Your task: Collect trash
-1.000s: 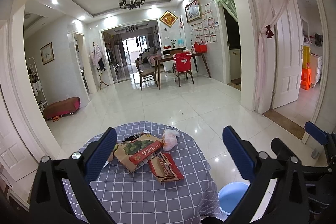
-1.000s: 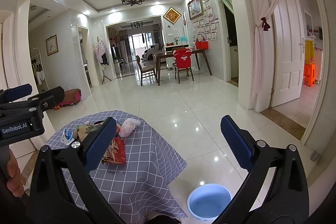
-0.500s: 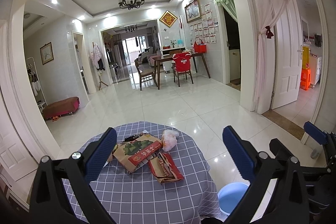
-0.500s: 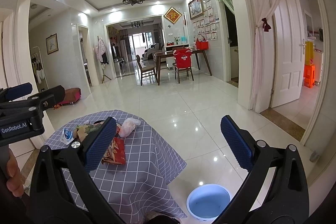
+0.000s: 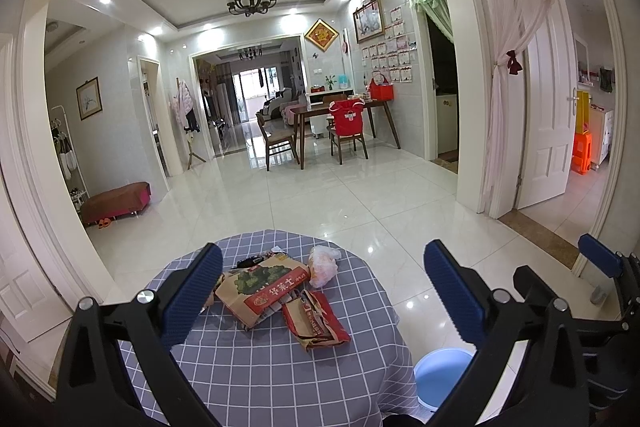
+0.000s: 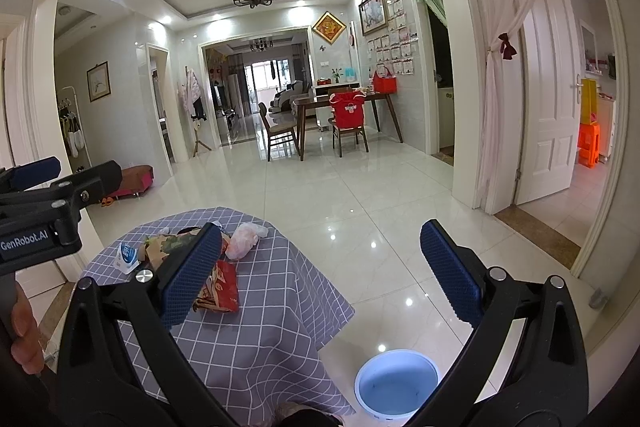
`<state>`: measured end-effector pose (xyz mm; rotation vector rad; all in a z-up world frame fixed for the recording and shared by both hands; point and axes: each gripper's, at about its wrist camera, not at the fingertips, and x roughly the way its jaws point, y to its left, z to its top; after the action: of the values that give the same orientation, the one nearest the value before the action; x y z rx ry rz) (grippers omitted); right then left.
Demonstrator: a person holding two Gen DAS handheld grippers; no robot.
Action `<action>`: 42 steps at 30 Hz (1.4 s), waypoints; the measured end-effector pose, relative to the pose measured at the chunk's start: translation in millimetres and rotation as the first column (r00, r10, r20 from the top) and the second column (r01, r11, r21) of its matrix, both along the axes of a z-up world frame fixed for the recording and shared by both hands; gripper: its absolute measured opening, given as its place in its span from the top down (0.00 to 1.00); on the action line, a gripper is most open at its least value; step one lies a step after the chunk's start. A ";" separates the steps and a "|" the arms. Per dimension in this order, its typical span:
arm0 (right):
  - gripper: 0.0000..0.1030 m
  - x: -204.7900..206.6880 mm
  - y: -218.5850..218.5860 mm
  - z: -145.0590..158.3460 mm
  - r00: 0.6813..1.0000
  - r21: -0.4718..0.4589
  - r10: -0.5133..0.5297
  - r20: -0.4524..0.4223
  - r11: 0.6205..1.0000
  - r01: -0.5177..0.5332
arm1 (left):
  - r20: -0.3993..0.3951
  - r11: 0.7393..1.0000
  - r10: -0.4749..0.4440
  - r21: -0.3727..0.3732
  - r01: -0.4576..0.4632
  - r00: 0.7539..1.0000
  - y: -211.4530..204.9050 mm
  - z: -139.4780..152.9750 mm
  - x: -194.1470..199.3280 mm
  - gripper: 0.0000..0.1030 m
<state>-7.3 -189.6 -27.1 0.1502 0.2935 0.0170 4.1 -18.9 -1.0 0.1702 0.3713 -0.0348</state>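
Trash lies on a round table with a grey checked cloth [image 5: 256, 363]: a brown carton with a green picture and red label [image 5: 262, 287], a crumpled red wrapper [image 5: 316, 321], a white-pink plastic bag [image 5: 322, 263] and a dark item behind the carton. In the right wrist view the bag [image 6: 244, 243], the red wrapper [image 6: 222, 287] and a small white-blue cup [image 6: 127, 255] show. My left gripper [image 5: 324, 297] is open and empty above the table's near side. My right gripper [image 6: 320, 275] is open and empty, right of the table. A blue bin [image 6: 396, 383] stands on the floor.
The blue bin also shows in the left wrist view [image 5: 440, 373], at the table's right foot. White glossy tile floor [image 5: 320, 203] stretches ahead to a dining table with chairs [image 5: 344, 123]. A white door [image 5: 548, 123] and curtain stand at right, a low brown bench [image 5: 116, 201] at left.
Almost nothing has changed. Both grippers stay open and hold roughly the same place; the trash on the table has not moved.
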 end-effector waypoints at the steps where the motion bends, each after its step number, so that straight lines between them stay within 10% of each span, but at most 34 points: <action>1: 0.06 0.0 0.0 0.1 1.000 0.000 0.000 0.000 1.000 0.000 | -0.001 1.000 -0.001 0.000 0.001 1.000 1.6 0.0 -0.1 0.04; 42: 0.06 4.2 16.2 -8.9 1.000 -0.012 0.015 -0.023 1.000 -0.015 | -0.012 1.000 -0.001 -0.012 0.001 1.000 -1.5 -4.6 7.4 0.04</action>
<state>-3.2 -173.5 -36.0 0.1365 0.3179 0.0283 11.5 -20.4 -5.6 0.1590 0.3827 -0.0393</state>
